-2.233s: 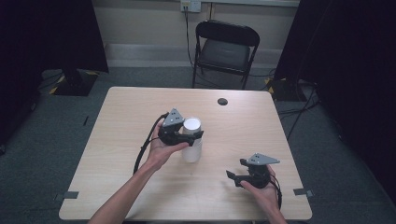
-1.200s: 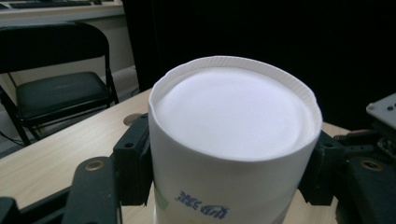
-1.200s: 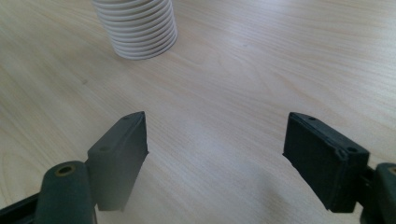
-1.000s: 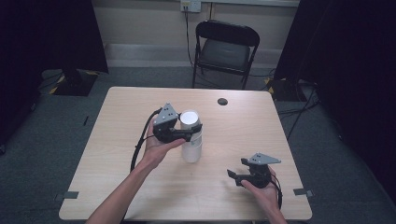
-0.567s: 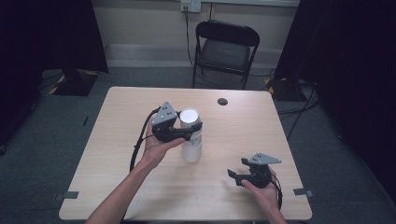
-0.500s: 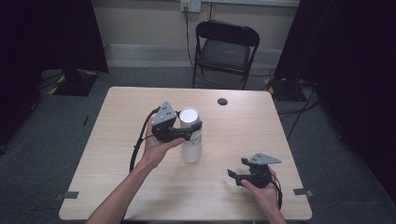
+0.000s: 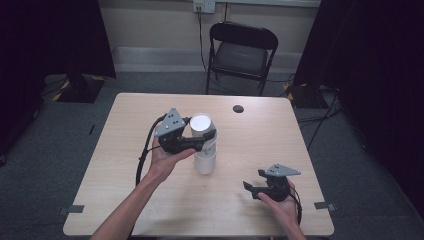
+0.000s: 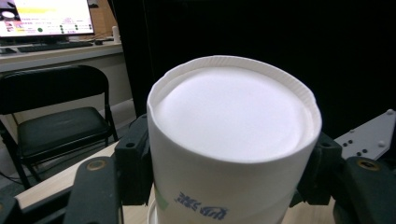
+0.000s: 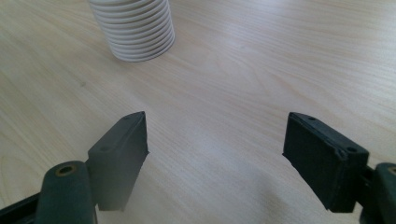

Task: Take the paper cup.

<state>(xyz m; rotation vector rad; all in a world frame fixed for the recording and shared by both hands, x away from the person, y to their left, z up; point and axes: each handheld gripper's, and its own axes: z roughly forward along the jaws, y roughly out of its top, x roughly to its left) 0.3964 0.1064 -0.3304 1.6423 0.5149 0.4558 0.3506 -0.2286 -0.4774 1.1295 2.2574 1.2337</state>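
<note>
One cup, upside down, is clamped in the left gripper atop the stack at mid-table, not yet pulled free; right gripper waits wide near the front edge.

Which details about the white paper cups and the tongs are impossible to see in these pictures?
- Blue print on the top white paper cup: left gripper view, cut off by the bottom edge.
- Number of cups in the white stack: right gripper view, top edge cuts it.
- Small dark round object on the table: high view, too small to identify.
</note>
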